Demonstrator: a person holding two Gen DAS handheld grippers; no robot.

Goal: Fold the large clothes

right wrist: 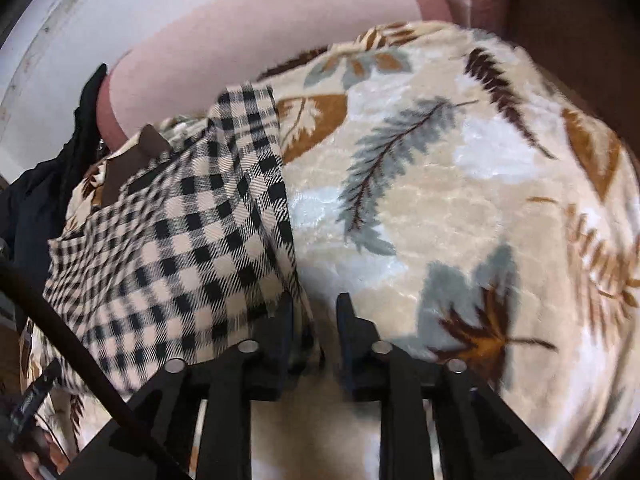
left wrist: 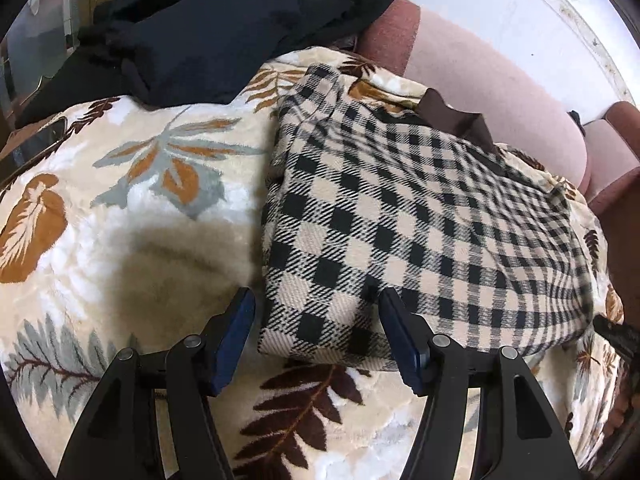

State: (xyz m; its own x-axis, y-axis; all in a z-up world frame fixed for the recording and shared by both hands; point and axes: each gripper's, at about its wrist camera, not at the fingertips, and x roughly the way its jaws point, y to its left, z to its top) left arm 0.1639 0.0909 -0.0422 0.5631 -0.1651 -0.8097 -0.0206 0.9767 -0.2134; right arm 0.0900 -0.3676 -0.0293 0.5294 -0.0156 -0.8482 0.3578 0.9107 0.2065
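Note:
A beige-and-black checked garment point(left wrist: 400, 216) with a brown collar point(left wrist: 456, 120) lies partly folded on a leaf-patterned blanket point(left wrist: 132, 184). My left gripper point(left wrist: 316, 300) is open, its jaws astride the garment's near left corner, just above it. In the right wrist view the garment point(right wrist: 180, 240) lies to the left. My right gripper point(right wrist: 314, 304) is partly open at the garment's right edge, with a fold of the checked cloth between the fingers but not clamped.
A pile of black clothes point(left wrist: 208, 32) lies at the back left of the blanket. A pink sofa back point(left wrist: 492, 92) and a white wall point(left wrist: 500, 4) stand behind. A dark cable point(right wrist: 68, 328) crosses the lower left of the right wrist view.

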